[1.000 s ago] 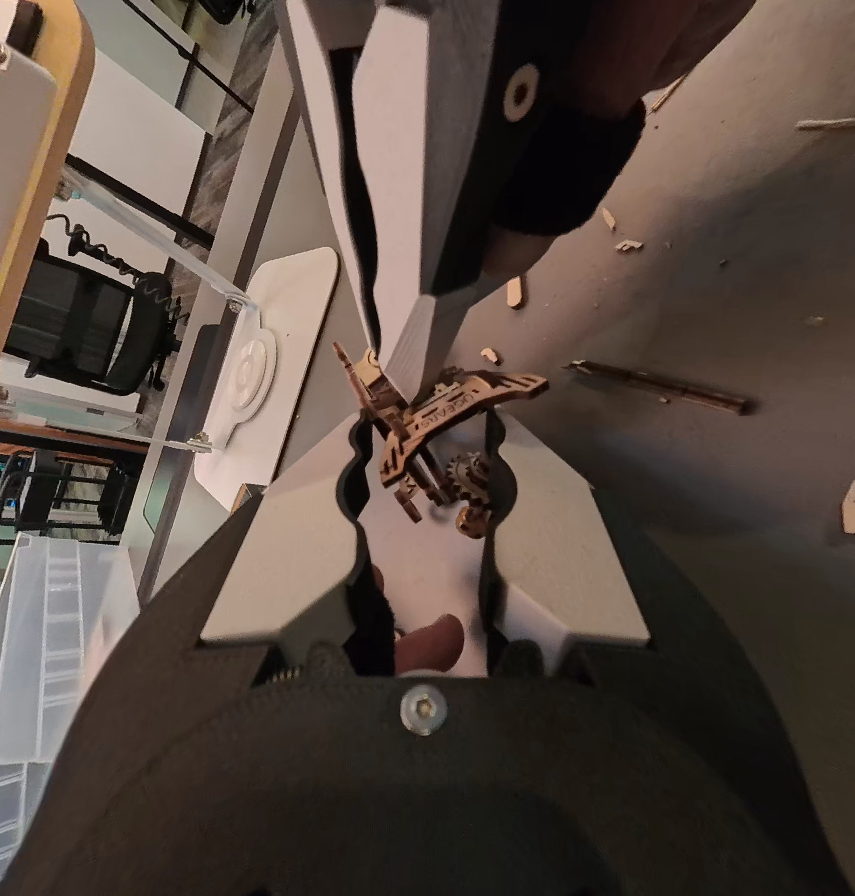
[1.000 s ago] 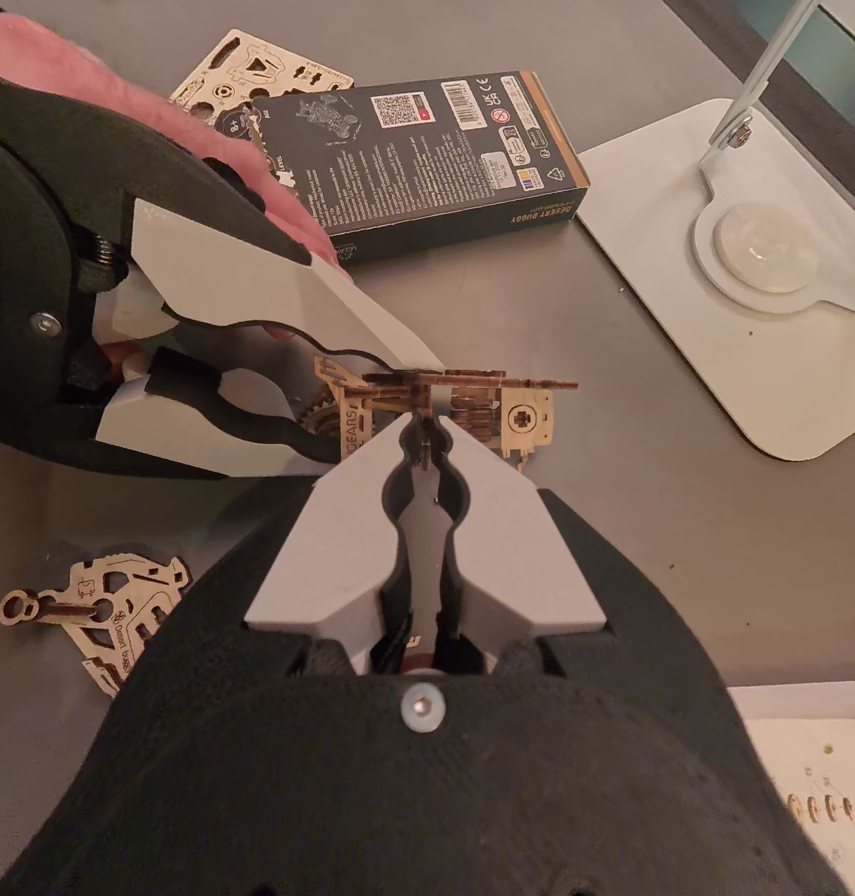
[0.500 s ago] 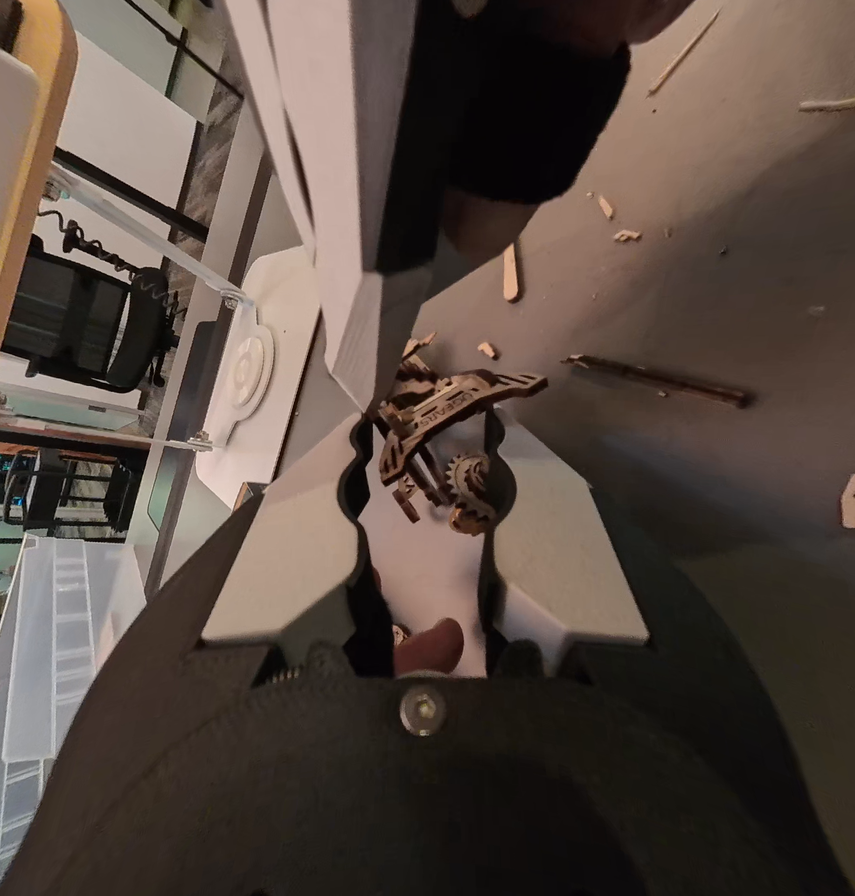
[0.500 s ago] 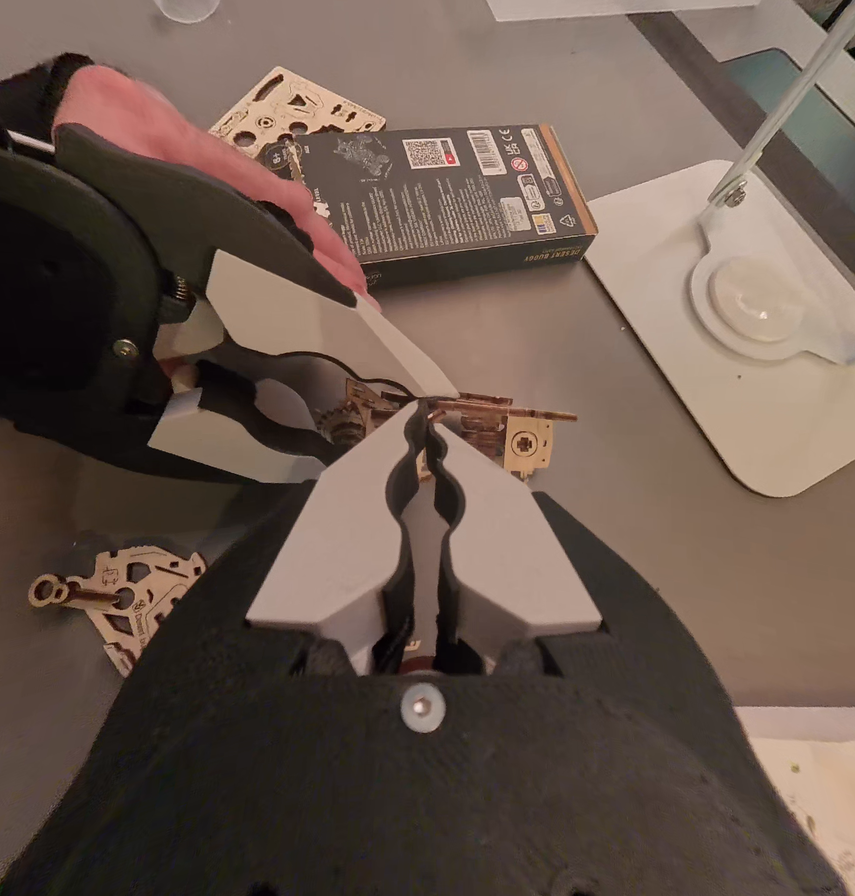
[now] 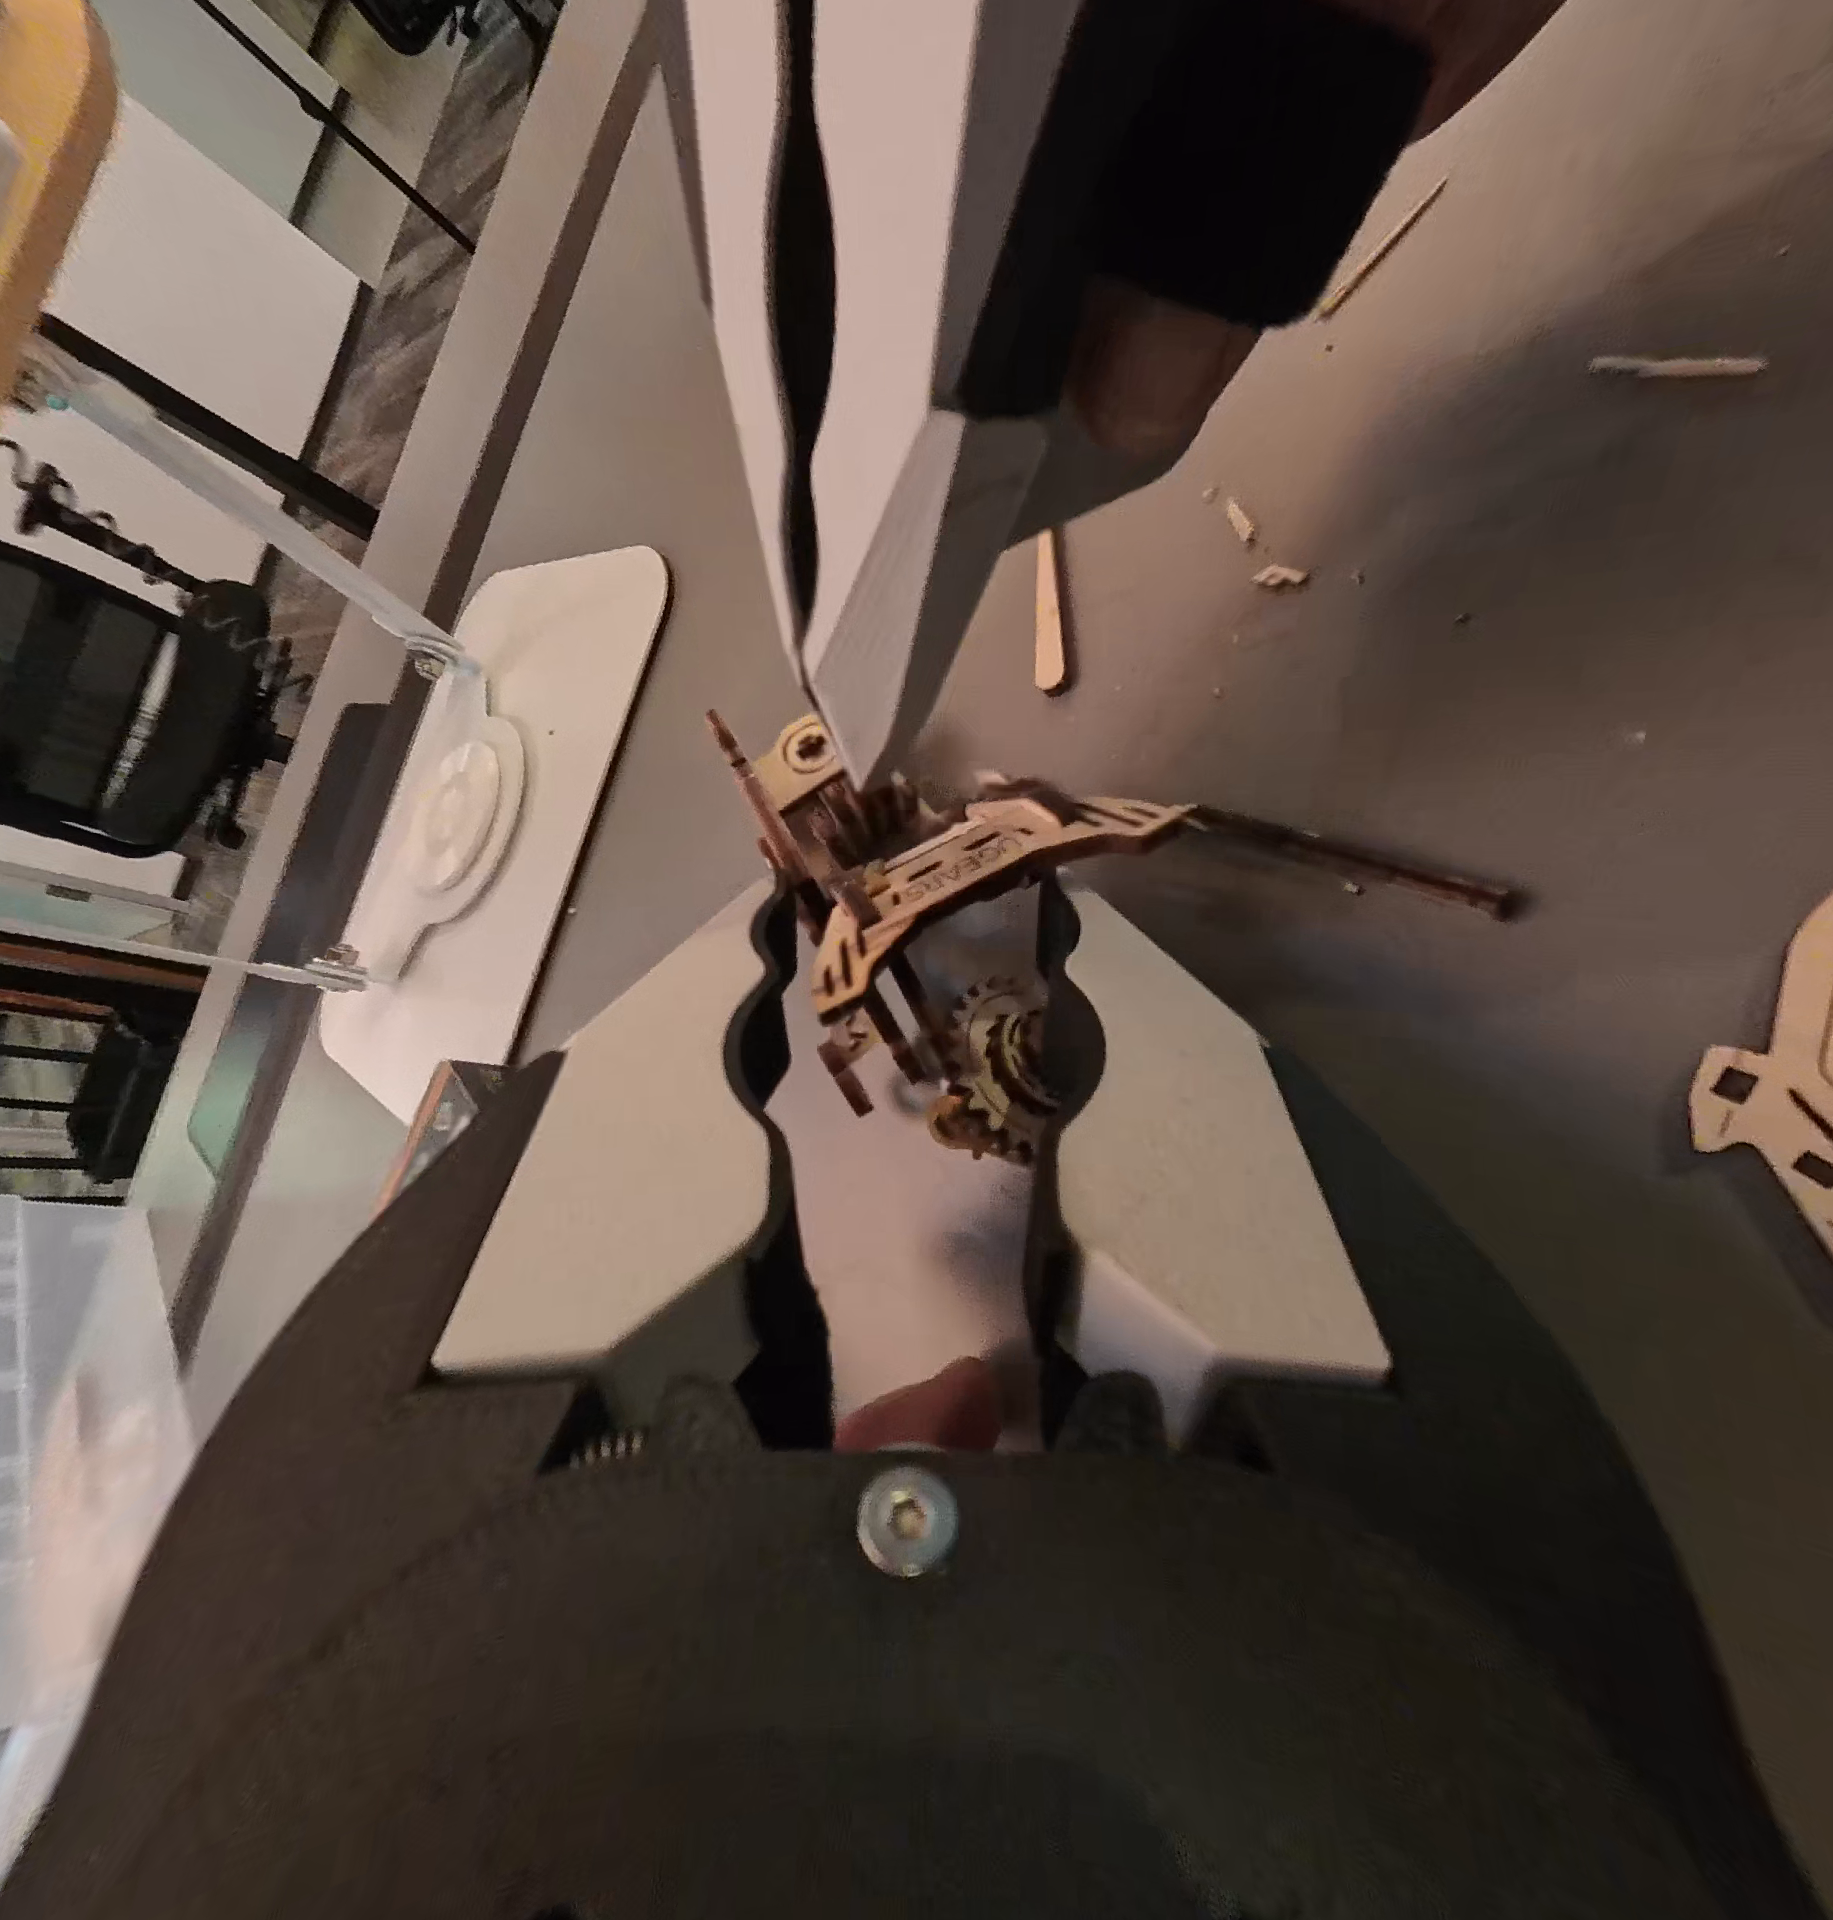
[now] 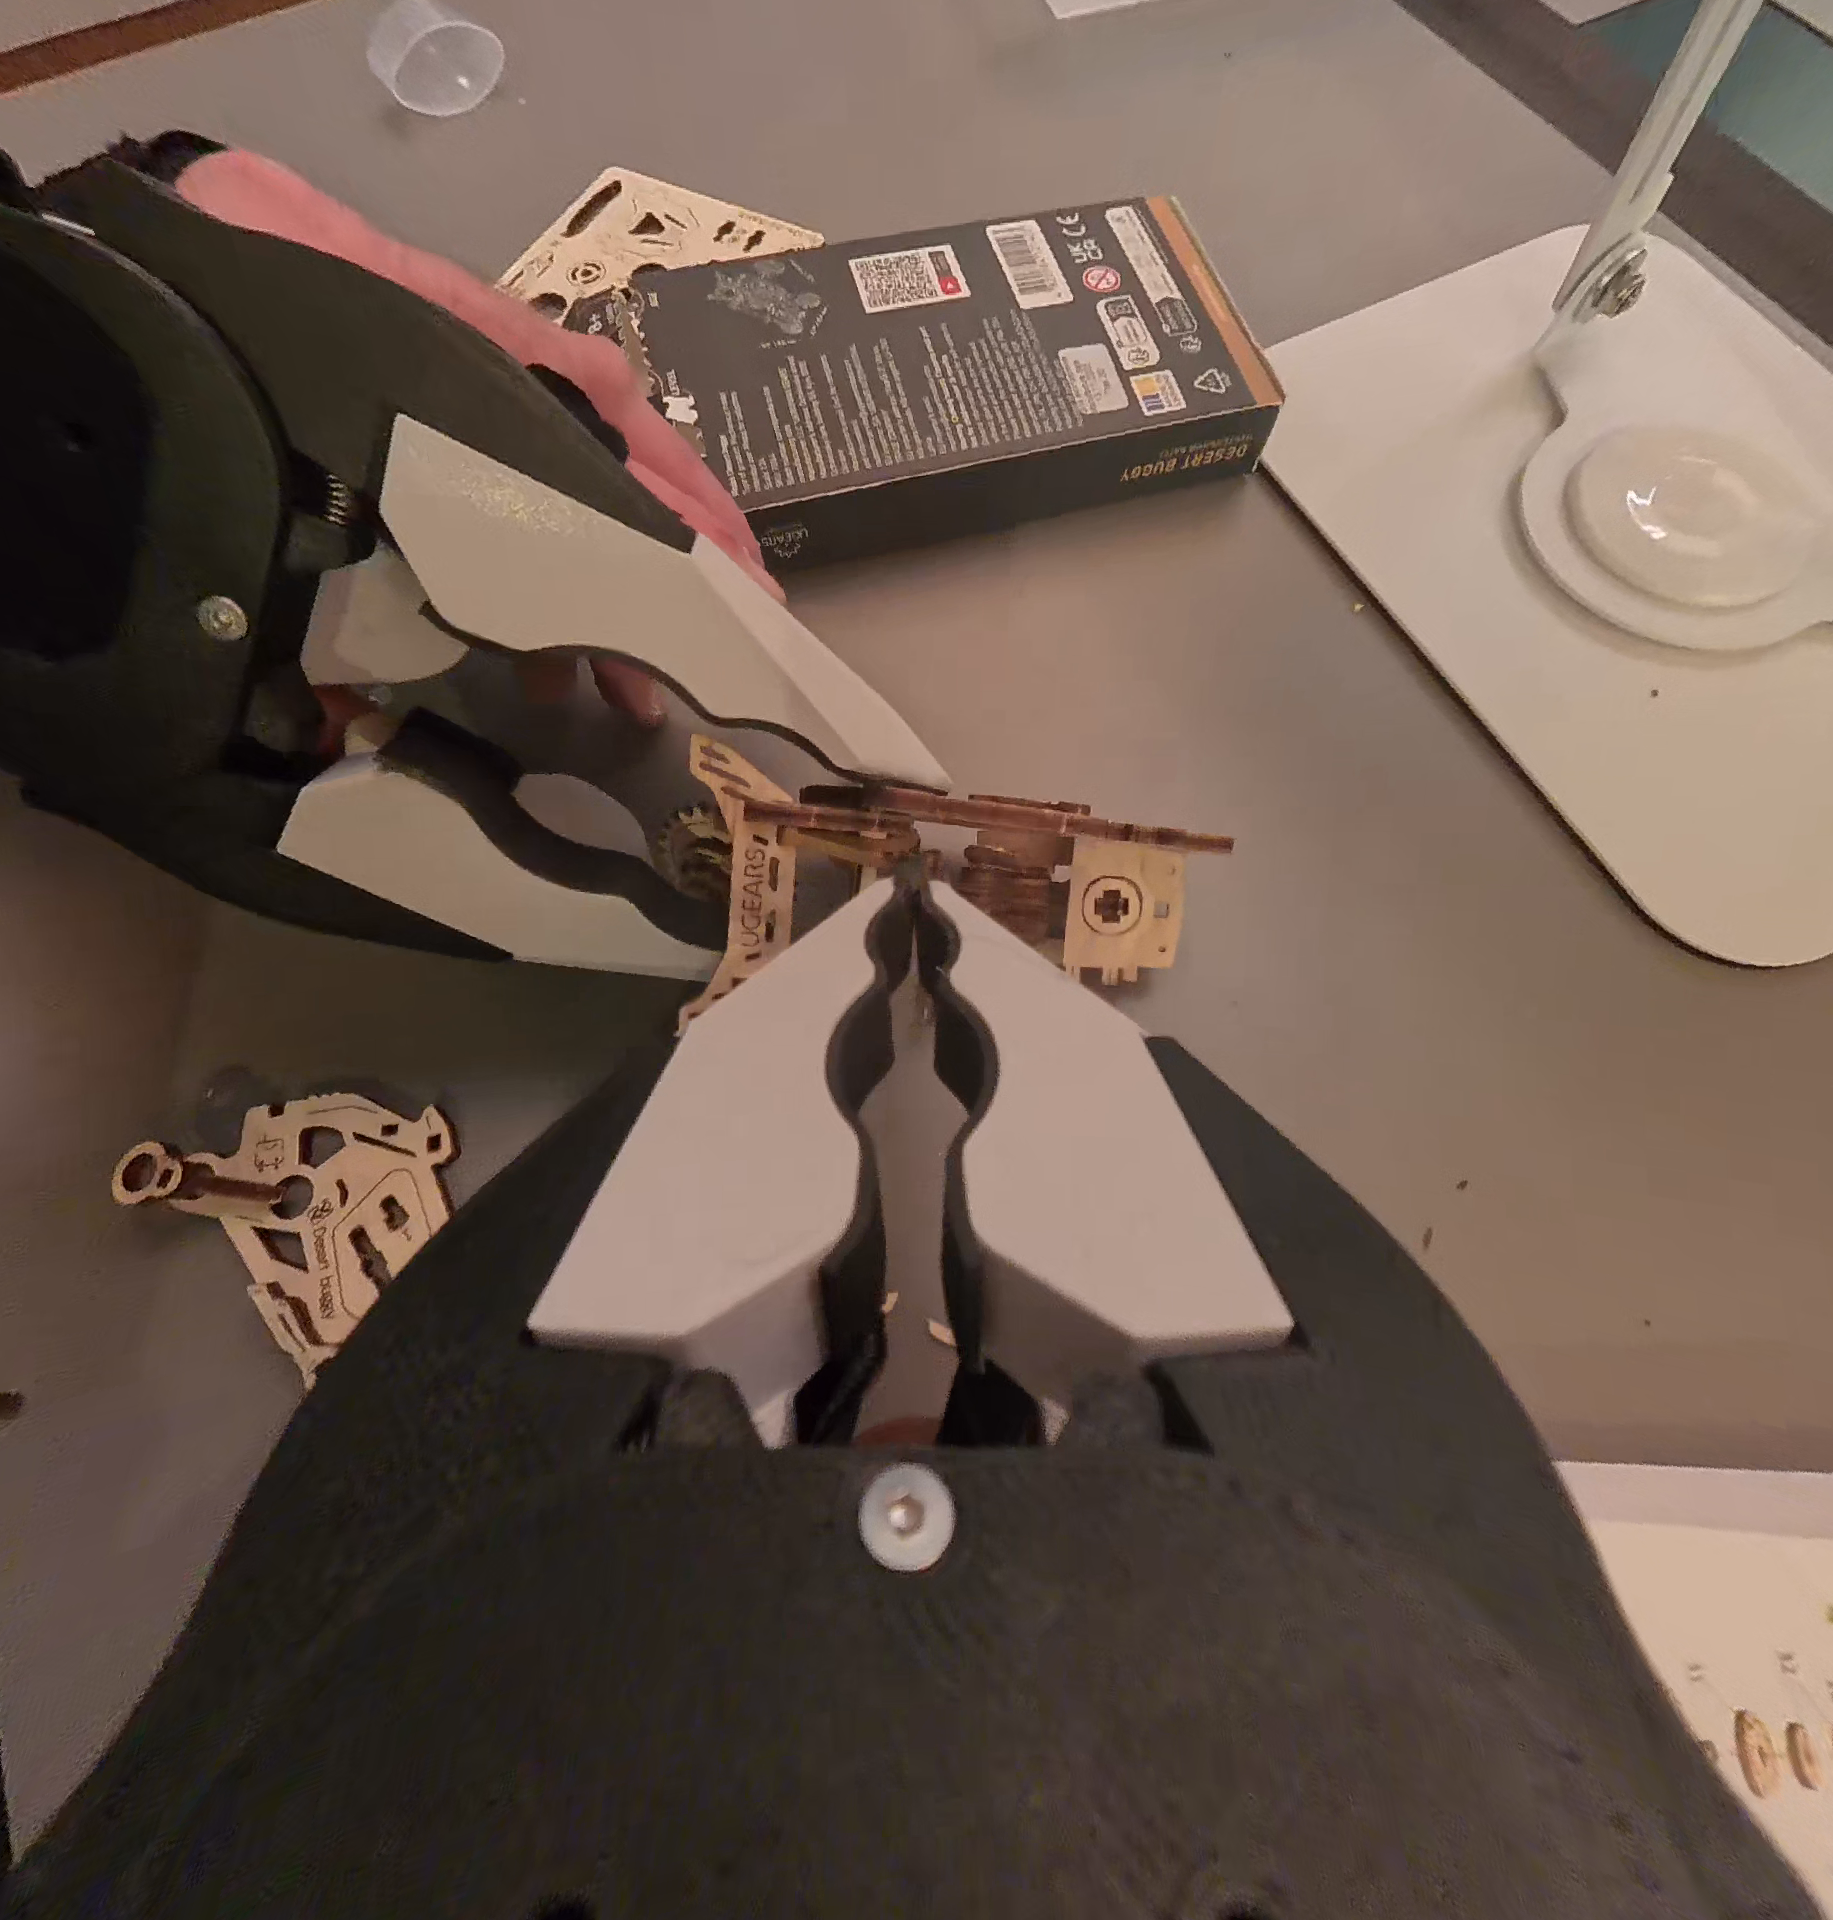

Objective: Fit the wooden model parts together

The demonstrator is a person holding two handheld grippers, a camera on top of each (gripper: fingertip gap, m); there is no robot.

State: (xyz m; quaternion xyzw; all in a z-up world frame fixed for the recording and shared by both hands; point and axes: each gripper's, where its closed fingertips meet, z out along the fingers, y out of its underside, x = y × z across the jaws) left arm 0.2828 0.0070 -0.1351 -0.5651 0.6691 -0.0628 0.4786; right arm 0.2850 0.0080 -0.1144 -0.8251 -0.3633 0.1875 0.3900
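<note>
The partly built wooden model (image 6: 953,842), with a gear and a light end plate, is held just above the grey table (image 6: 1307,1091). My left gripper (image 5: 917,909) is shut on the model (image 5: 933,894), with its fingers on either side of the frame and the gear (image 5: 995,1060) between them. It enters the right wrist view (image 6: 818,862) from the left, held by a hand. My right gripper (image 6: 912,883) is shut on a thin piece on the model's near side. It comes down from the top of the left wrist view (image 5: 818,717).
A black box (image 6: 953,364) lies on a wooden parts sheet (image 6: 663,229) behind the model, with a clear cup (image 6: 434,62) farther back. A loose wooden panel (image 6: 309,1216) lies front left. A white stand base (image 6: 1514,623) is right. A dark rod (image 5: 1359,862) and wood scraps lie nearby. Less than 4 cm separates the two grippers' tips. The left tips stand about 5 centimetres off the dark rod (image 5: 1359,862).
Both grippers keep their hold on the model. The right wrist view now takes in more of the far table, including the cup. The model has turned slightly, so its end plate shows in the left wrist view.
</note>
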